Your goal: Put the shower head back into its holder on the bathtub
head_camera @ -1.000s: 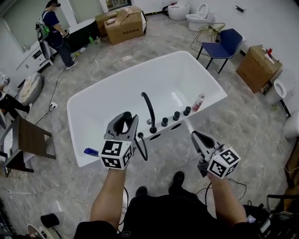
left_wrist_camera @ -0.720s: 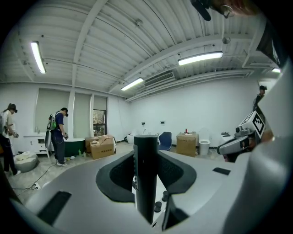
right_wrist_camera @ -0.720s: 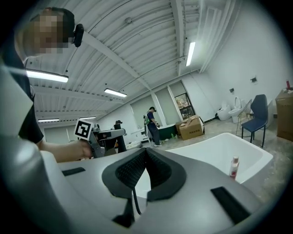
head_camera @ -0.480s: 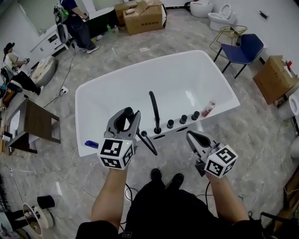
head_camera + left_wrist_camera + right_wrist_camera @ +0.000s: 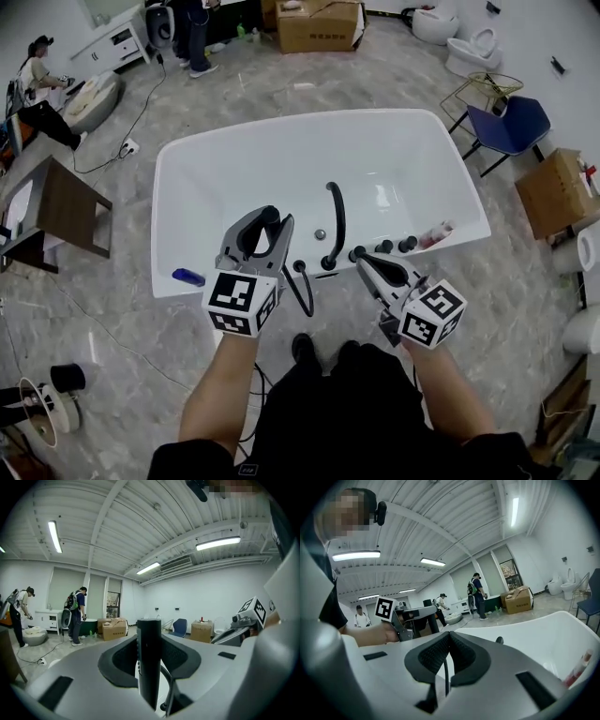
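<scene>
Near the white bathtub, my left tongs are clamping the shower head to carry it to the rim; my right tongs are hanging closed, empty.

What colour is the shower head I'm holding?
Black: the cylindrical shower head, best in left gripper view.

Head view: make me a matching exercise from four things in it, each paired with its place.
1 shower head
2 faucet spout
3 blue chair
4 wooden table

A floor, right of the bathtub
B bathtub's near rim, middle
C between the left gripper's jaws
D floor, left of the bathtub

Pairs: 1-C; 2-B; 3-A; 4-D
</scene>
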Tool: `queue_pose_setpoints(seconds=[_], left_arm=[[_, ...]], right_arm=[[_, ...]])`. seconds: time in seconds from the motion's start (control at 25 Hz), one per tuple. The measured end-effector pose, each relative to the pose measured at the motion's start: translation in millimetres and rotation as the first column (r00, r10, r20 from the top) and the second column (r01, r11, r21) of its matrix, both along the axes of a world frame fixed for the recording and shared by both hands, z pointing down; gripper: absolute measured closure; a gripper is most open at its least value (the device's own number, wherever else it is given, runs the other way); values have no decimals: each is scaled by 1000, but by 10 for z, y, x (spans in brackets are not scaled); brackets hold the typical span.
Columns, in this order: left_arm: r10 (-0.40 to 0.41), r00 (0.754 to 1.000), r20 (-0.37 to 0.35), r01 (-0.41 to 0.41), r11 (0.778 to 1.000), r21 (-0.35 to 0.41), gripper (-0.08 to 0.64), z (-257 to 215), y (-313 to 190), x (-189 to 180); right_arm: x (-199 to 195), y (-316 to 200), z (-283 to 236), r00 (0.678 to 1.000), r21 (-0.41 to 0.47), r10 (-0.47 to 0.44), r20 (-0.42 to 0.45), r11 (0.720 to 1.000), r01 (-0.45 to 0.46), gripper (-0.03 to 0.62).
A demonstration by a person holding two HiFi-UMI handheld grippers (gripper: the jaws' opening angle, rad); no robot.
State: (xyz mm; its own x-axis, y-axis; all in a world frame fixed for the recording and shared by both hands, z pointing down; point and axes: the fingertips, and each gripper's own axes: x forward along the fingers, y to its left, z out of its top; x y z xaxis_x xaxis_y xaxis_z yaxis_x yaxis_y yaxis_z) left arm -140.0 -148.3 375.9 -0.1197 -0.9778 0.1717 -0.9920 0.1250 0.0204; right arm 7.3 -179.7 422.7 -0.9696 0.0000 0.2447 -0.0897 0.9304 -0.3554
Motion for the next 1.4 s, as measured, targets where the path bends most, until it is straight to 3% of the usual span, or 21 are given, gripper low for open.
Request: queue_pose_setpoints(seconds=[0.28,0.48,0.68,0.8,1.0,1.28,1.4], left_arm=[[-124,992,11,124,992,-2,420,-149,36,-209],[-226,974,20,226,974,-1,420,-326,101,-402],[-292,953,79,292,956,21,420,-574,89,-458],[-322,944,74,320,947,42,420,-702,18,-433],[-321,947,29,319,946,66,420,-778,-53,-324],[-272,962,29,270,960,74,420,-810,-4,-287],[-268,962,46,264,961,83,420,-890,19,-346]], right_arm=[[-276,-126,-14,989,-6,-144,-10,990,144,575],[-514,-150,-39,961,-11,-275,17,961,276,575],[-543,-213,20,937,-26,-348,39,937,349,575],[-512,-271,24,923,-34,-383,47,922,385,575],[-512,-225,110,899,-37,-438,26,898,439,563],[-645,46,259,870,-27,-493,-22,870,492,511],[-699,64,212,871,-24,-491,-13,871,490,511]])
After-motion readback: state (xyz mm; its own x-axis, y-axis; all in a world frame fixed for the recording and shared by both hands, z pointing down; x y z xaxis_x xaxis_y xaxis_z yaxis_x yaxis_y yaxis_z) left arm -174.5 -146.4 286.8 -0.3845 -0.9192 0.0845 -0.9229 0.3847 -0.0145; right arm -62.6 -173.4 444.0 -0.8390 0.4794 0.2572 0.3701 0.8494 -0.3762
